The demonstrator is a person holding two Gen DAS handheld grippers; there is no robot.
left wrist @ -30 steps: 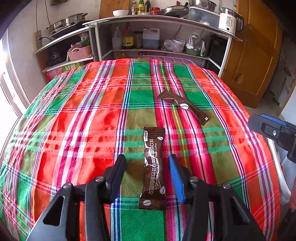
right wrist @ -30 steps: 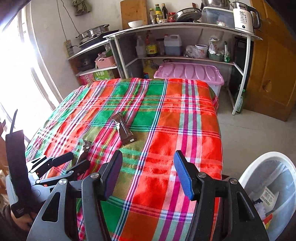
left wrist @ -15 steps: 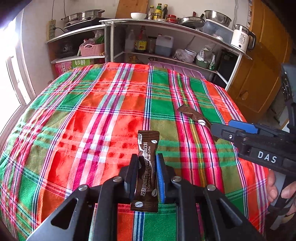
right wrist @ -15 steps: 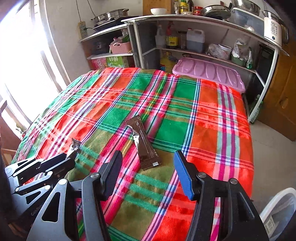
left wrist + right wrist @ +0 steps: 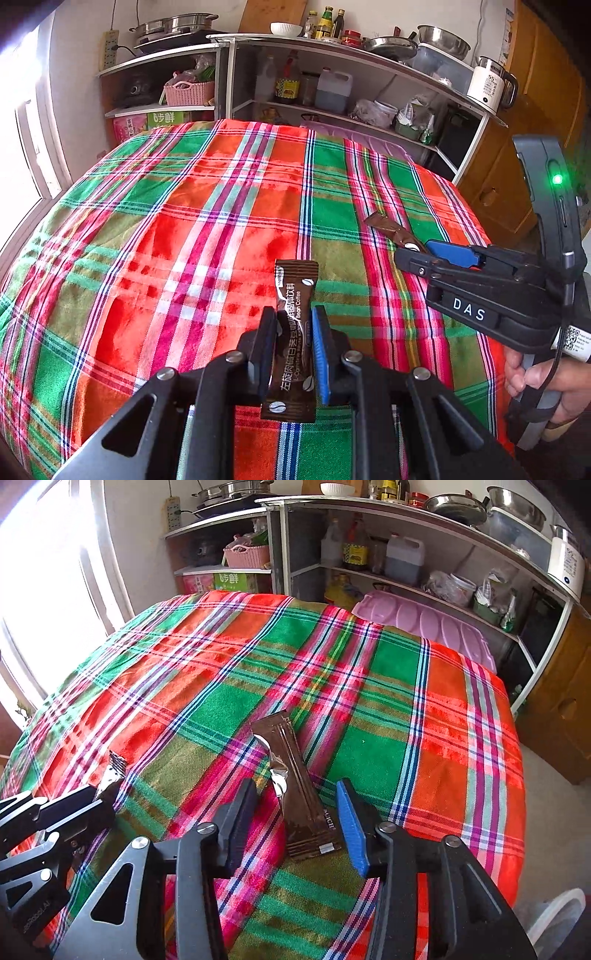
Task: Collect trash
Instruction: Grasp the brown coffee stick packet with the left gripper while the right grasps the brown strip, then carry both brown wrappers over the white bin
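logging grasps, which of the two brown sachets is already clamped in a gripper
The coffee sachet with white lettering, pinched by the left gripper. The torn brown sachet lies free on the tablecloth between the open right gripper fingers.

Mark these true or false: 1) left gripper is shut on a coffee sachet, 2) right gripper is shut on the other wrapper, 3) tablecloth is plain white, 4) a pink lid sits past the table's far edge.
1) True: the left gripper is shut on the coffee sachet.
2) False: the right gripper is open, straddling the torn wrapper.
3) False: the tablecloth is red-and-green plaid.
4) True: the pink lid is there.
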